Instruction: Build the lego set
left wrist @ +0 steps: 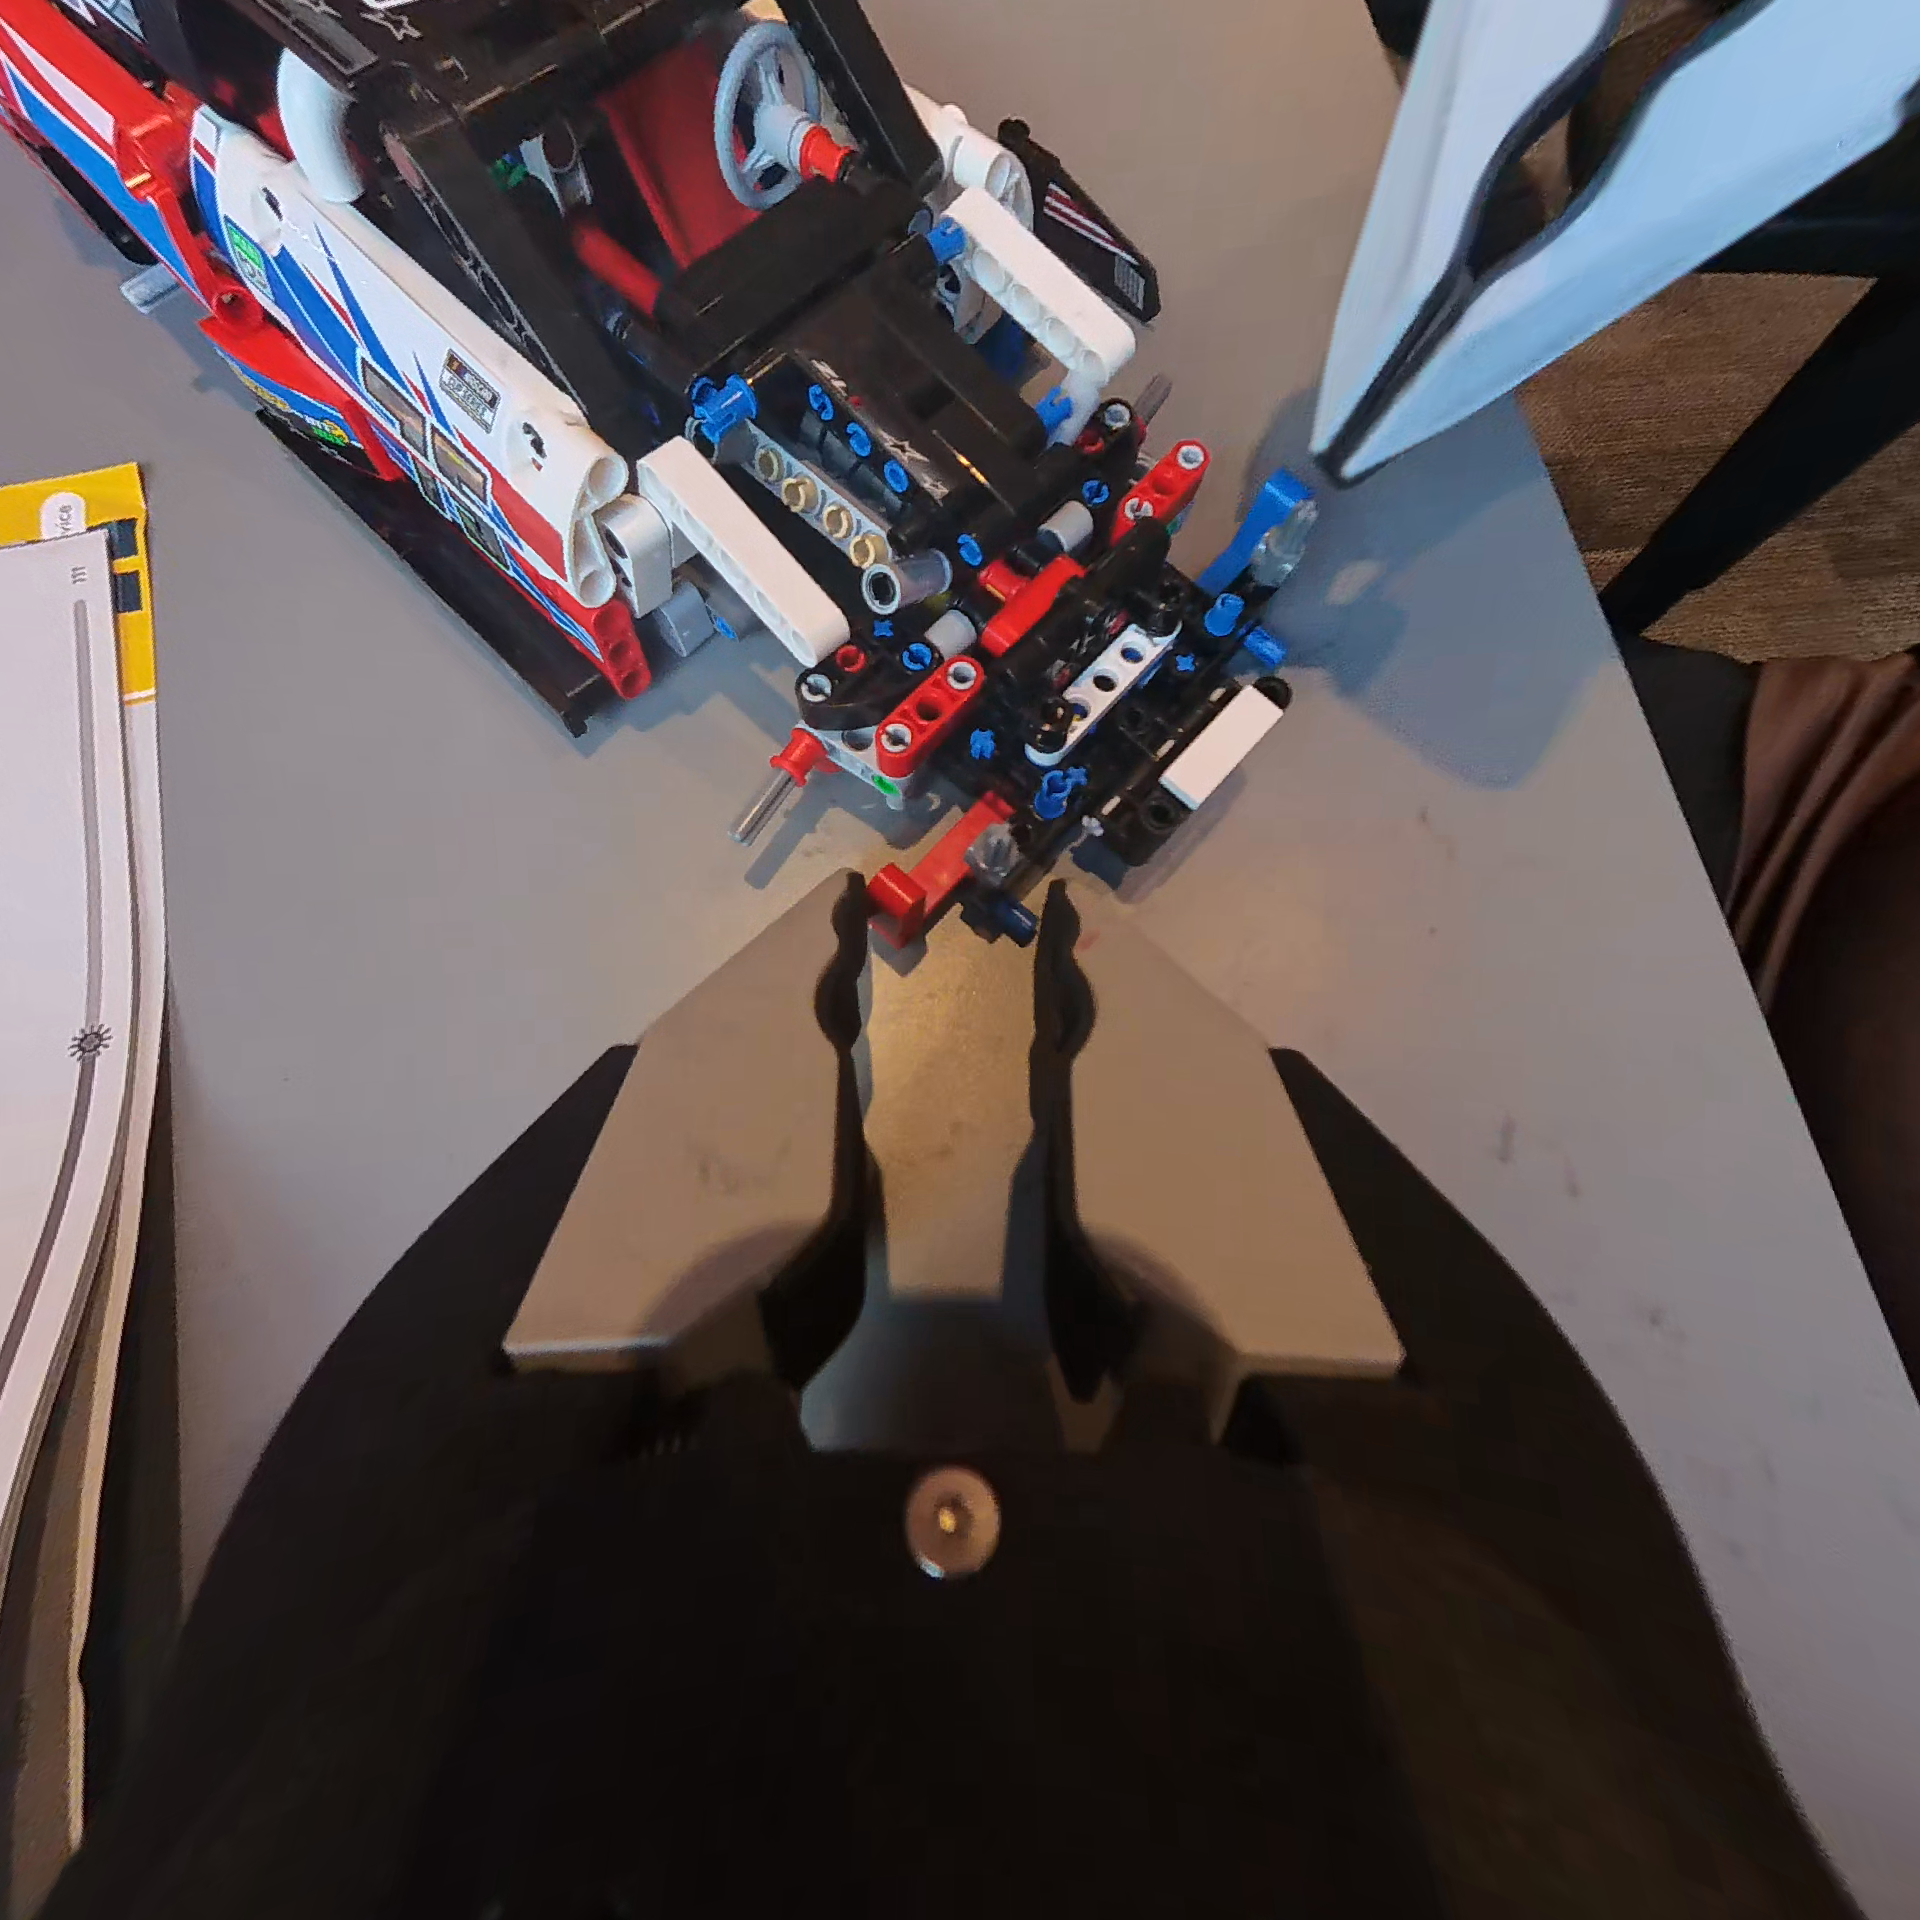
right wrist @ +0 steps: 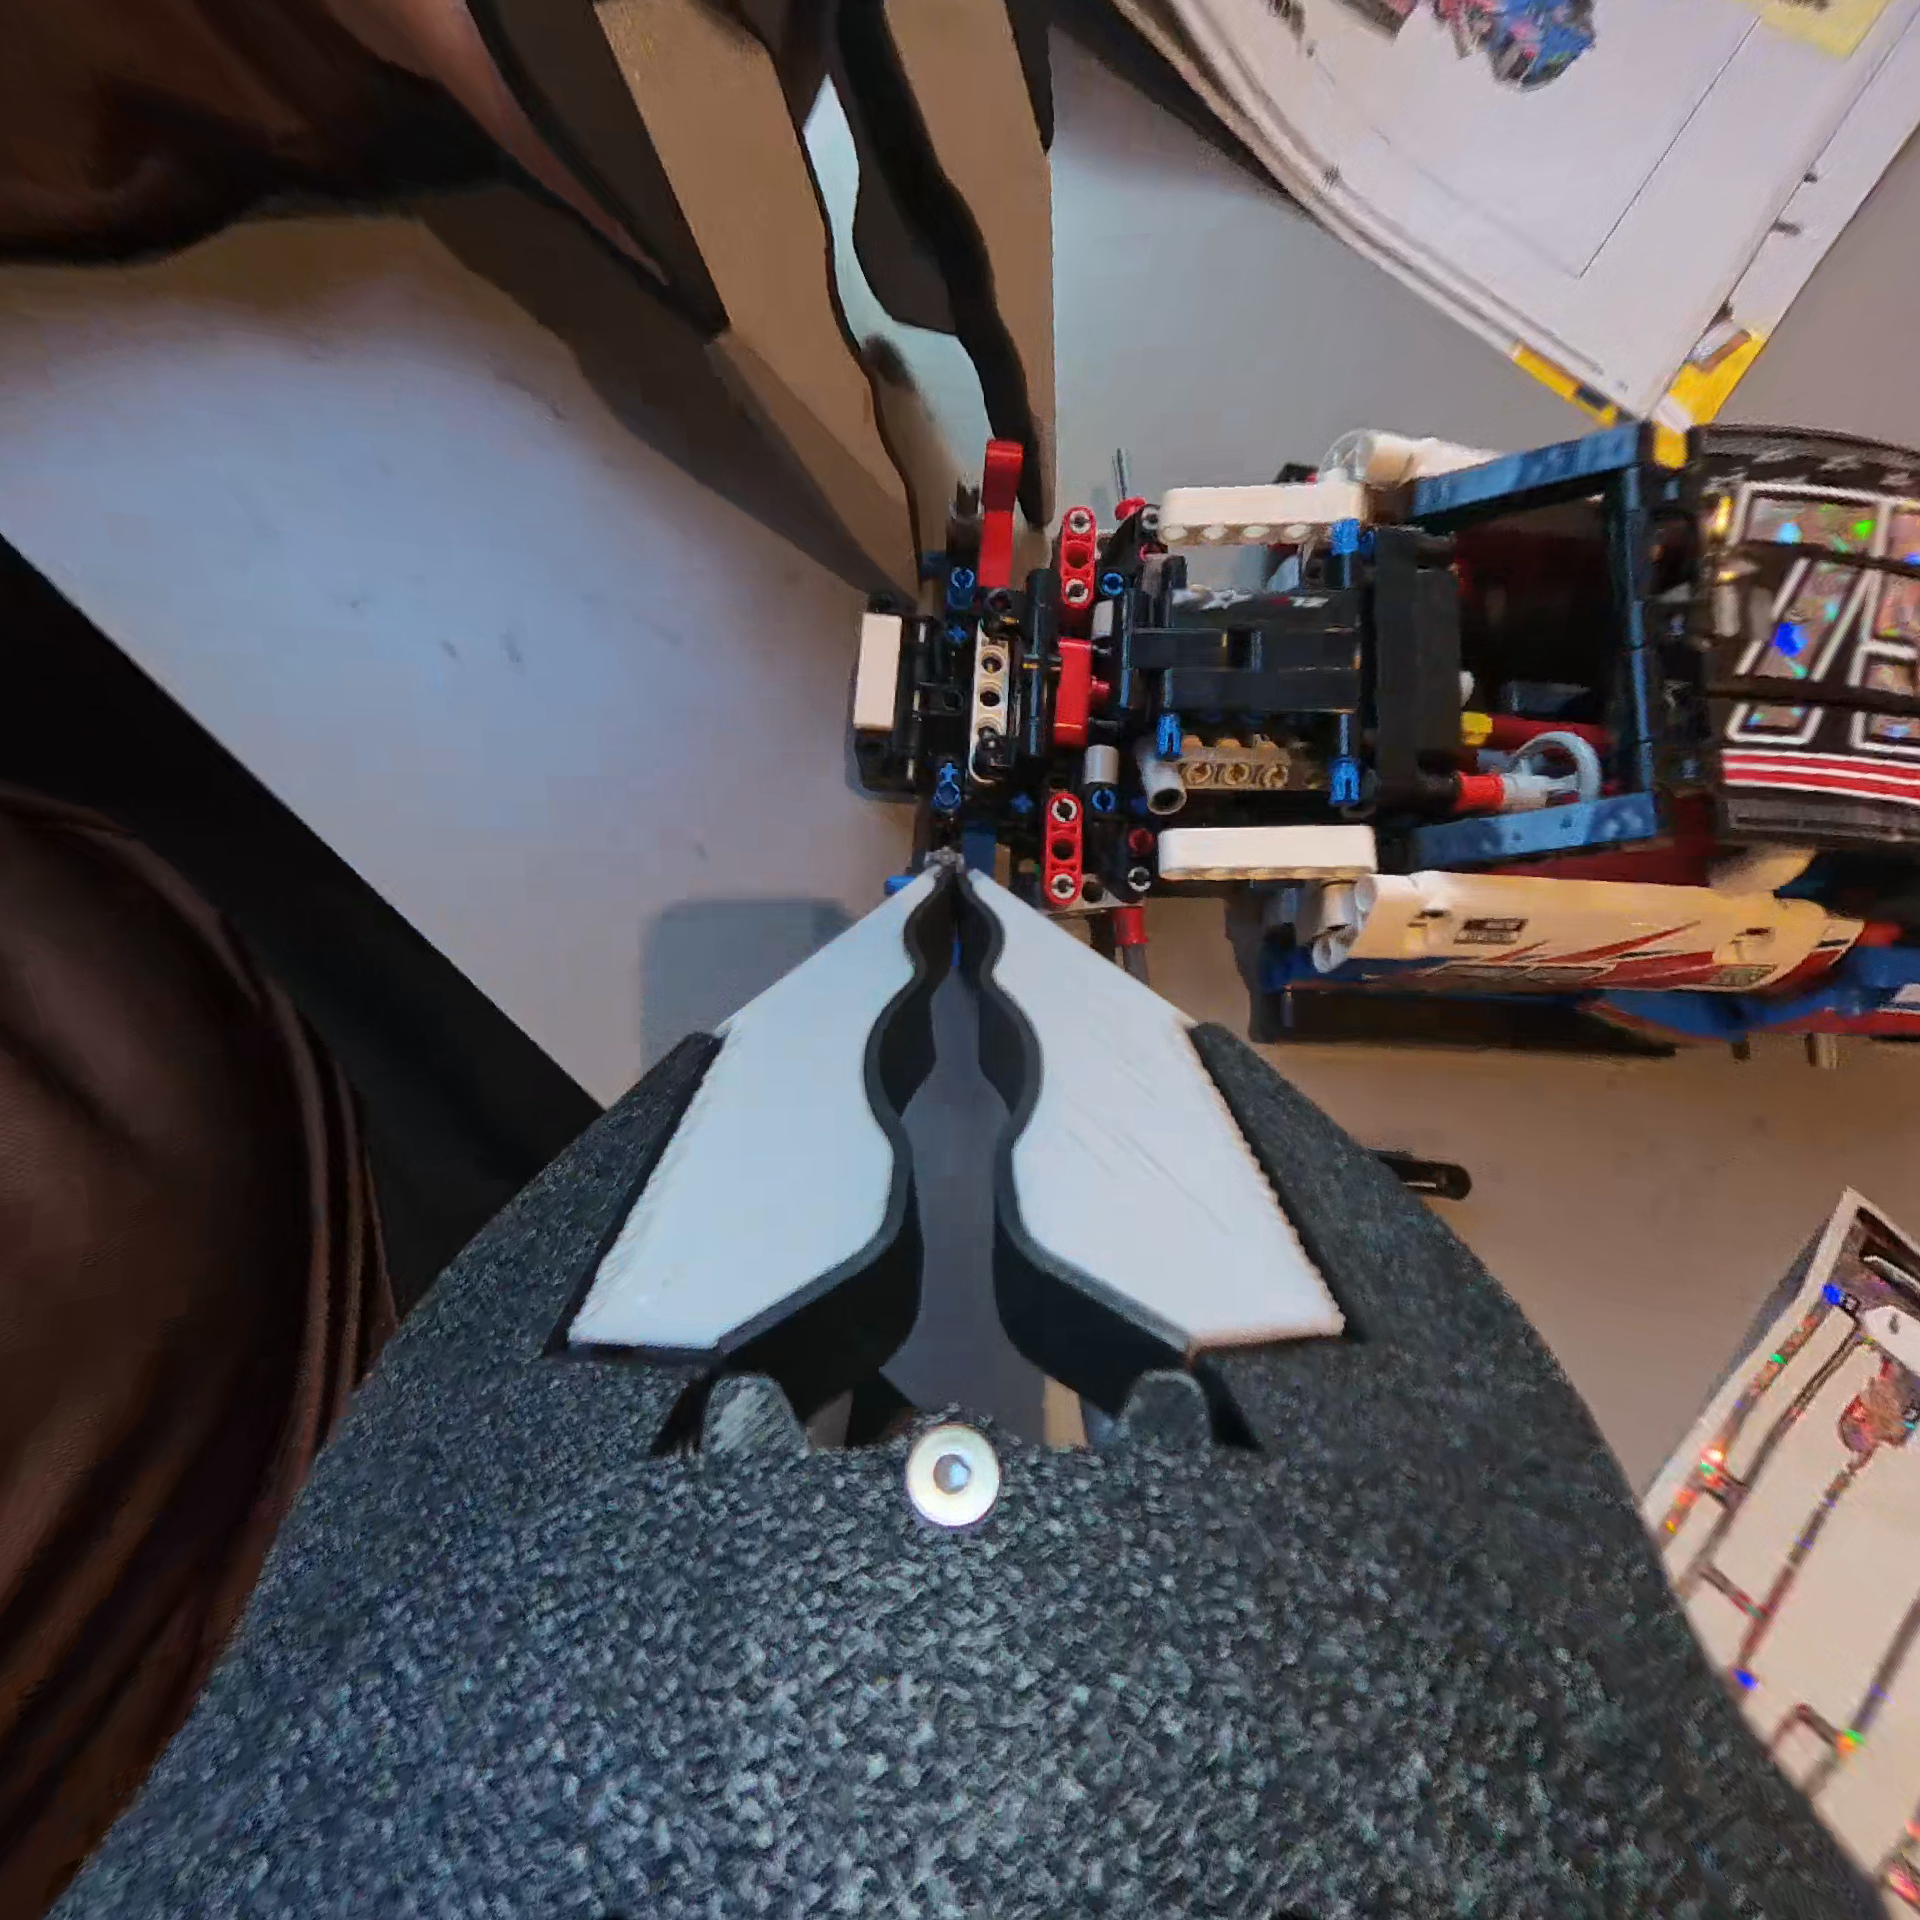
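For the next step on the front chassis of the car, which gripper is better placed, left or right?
Probably the left gripper. It is open, and its fingertips frame the red beam at the chassis end of the lego car. The right gripper looks closed at the blue part on the other side, so it seems occupied.

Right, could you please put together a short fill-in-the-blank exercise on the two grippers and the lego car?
1. The left gripper has its jaws ____.
2. The right gripper has its tips ____ at the front end of the lego car.
3. The steering wheel in the cabin is ____ in colour.
4. The beam lying between the left gripper's tips is ____ in colour.
Missing words: open; shut; grey; red.
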The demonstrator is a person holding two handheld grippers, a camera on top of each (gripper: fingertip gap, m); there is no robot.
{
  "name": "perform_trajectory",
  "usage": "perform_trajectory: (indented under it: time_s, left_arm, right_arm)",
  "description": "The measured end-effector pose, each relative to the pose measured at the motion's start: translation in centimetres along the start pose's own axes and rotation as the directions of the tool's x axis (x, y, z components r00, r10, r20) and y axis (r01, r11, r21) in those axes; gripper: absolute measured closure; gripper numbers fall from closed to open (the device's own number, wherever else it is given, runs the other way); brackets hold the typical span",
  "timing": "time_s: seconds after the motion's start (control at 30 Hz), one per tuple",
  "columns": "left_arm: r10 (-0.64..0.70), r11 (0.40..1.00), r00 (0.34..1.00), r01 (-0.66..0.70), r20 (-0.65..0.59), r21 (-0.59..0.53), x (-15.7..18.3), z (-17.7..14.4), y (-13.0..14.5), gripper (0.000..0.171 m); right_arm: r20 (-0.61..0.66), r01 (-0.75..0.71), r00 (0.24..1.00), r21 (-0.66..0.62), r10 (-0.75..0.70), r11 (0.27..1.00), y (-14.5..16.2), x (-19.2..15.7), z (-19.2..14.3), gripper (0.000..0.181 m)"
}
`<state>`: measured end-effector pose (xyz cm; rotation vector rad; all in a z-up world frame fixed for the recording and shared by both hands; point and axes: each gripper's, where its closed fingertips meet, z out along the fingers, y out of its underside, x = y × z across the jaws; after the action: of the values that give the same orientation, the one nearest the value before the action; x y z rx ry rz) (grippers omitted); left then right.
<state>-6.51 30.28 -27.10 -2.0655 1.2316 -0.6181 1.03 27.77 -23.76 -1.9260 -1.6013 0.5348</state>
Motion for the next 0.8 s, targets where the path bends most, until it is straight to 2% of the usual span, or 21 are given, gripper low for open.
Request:
perform_trajectory:
  time_s: [0.07, 0.13, 0.27, 0.47, 0.57, 0.67, 0.7, 0.8]
  left_arm:
    - [0.003, 1.000, 1.000, -0.003, 0.004, -0.001, 0.0, 0.0, 0.0, 0.140]
    - [0.005, 1.000, 1.000, -0.005, 0.008, -0.001, 0.0, 0.0, 0.0, 0.141]
    - [0.003, 1.000, 1.000, -0.003, 0.009, -0.001, -0.1, 0.0, 0.0, 0.141]
    - [0.006, 1.000, 1.000, -0.006, 0.013, -0.002, -0.1, 0.0, 0.0, 0.141]
    - [0.006, 1.000, 1.000, -0.006, 0.013, -0.002, -0.1, 0.0, 0.0, 0.141]
    - [0.006, 1.000, 1.000, -0.006, 0.013, -0.002, -0.1, 0.0, 0.0, 0.141]
    - [0.006, 1.000, 1.000, -0.006, 0.012, -0.001, -0.1, 0.0, 0.0, 0.141]
    - [0.008, 1.000, 1.000, -0.008, 0.016, -0.002, -0.1, 0.0, 0.0, 0.141]
  right_arm:
    - [-0.005, 0.021, 1.000, -0.063, -0.022, 0.998, 0.6, 0.1, 0.6, 0.181]
    - [-0.024, 0.040, 0.999, -0.073, -0.042, 0.997, 0.0, 0.4, 0.2, 0.181]
    - [-0.036, 0.058, 0.998, -0.030, -0.059, 0.998, -3.3, 0.7, -2.3, 0.181]
    - [-0.083, 0.148, 0.985, -0.071, -0.154, 0.986, -6.5, 1.1, -4.7, 0.181]
    - [-0.051, 0.134, 0.989, -0.101, -0.139, 0.986, -5.7, 0.6, -3.6, 0.181]
    - [-0.025, 0.111, 0.992, -0.249, -0.121, 0.962, -1.2, 0.3, 0.2, 0.181]
    - [-0.035, 0.125, 0.990, -0.259, -0.138, 0.958, -0.3, 0.3, 1.1, 0.181]
    - [-0.046, 0.113, 0.991, -0.175, -0.123, 0.978, -1.8, 0.2, 0.4, 0.181]
